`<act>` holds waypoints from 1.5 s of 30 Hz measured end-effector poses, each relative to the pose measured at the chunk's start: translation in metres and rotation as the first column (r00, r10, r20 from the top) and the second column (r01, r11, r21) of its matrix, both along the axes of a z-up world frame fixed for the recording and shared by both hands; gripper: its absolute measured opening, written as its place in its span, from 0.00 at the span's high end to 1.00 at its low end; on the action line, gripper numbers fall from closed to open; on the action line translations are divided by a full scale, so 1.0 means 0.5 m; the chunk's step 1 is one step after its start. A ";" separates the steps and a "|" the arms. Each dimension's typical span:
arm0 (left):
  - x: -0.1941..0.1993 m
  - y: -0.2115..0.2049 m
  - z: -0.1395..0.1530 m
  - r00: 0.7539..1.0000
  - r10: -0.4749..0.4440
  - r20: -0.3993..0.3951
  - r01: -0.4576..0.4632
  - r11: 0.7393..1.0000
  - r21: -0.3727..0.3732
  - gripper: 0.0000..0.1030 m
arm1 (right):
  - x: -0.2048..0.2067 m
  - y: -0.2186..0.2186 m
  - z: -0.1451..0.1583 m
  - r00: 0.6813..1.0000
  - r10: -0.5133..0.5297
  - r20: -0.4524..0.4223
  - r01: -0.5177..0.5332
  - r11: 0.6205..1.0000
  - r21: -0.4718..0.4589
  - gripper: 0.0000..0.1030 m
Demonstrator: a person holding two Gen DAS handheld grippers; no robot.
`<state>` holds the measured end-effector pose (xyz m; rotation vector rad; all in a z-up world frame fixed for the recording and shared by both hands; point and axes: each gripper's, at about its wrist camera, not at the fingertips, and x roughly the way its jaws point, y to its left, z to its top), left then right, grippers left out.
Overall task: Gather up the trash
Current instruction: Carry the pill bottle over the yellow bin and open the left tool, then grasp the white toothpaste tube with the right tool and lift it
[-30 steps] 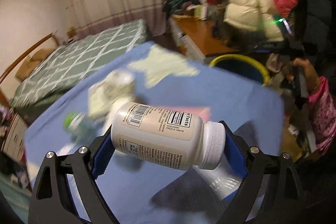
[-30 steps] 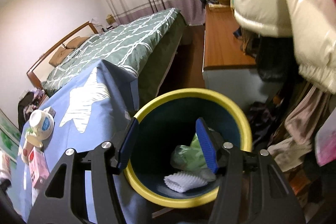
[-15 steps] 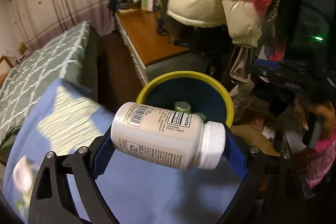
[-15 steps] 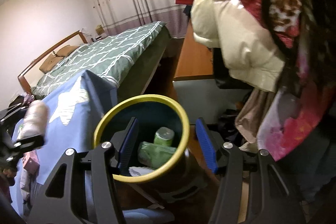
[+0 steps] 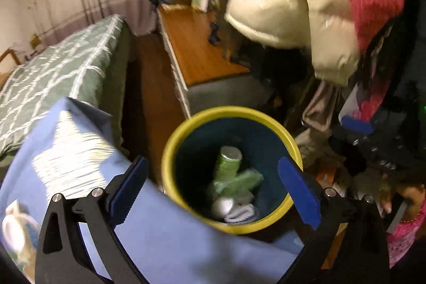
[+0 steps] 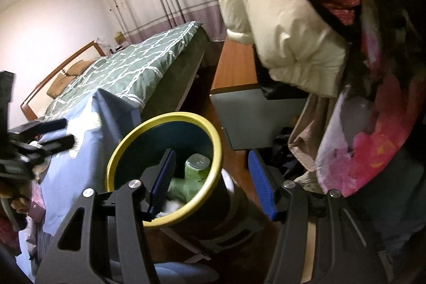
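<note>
A yellow-rimmed dark blue trash bin point(image 5: 170, 151) stands on the floor beside the blue-covered table point(image 5: 165, 238). Inside lie a green bottle point(image 5: 227, 161), green wrappers and white items point(image 5: 234, 209). My left gripper point(image 5: 210, 185) is open and empty, above the bin's mouth. My right gripper point(image 6: 211, 177) is open and empty, above the bin's right rim point(image 6: 215, 148). The green bottle point(image 6: 197, 167) shows there too. The left gripper point(image 6: 40, 135) appears at the left edge of the right wrist view.
Blue tablecloth with a white star point(image 5: 66, 151); a white container point(image 5: 18, 230) lies on it at the left. A green quilted bed point(image 5: 61, 71) is behind. A wooden cabinet point(image 5: 197, 49) and hanging jackets point(image 5: 293, 4) crowd the right side.
The left gripper swung from the table over the bin, opened and let go of the white pill bottle, which is no longer between its fingers. The right gripper drew back from the bin.
</note>
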<state>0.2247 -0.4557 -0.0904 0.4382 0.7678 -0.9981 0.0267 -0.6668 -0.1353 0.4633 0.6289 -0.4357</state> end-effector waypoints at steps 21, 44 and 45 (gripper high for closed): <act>0.009 0.855 0.065 0.583 0.788 0.199 -0.694 0.610 -0.383 0.05 | 0.222 0.327 0.055 0.915 0.401 -0.042 -0.402 0.915 -0.038 0.47; 0.006 1.008 0.020 0.376 0.918 0.125 -0.822 0.393 -0.413 0.05 | 0.271 0.723 0.063 0.549 0.828 -0.109 -0.835 0.550 -0.024 0.38; 0.006 1.004 0.021 0.378 0.917 0.130 -0.821 0.397 -0.411 0.05 | 0.261 0.724 0.059 0.542 0.832 -0.118 -0.838 0.545 -0.008 0.38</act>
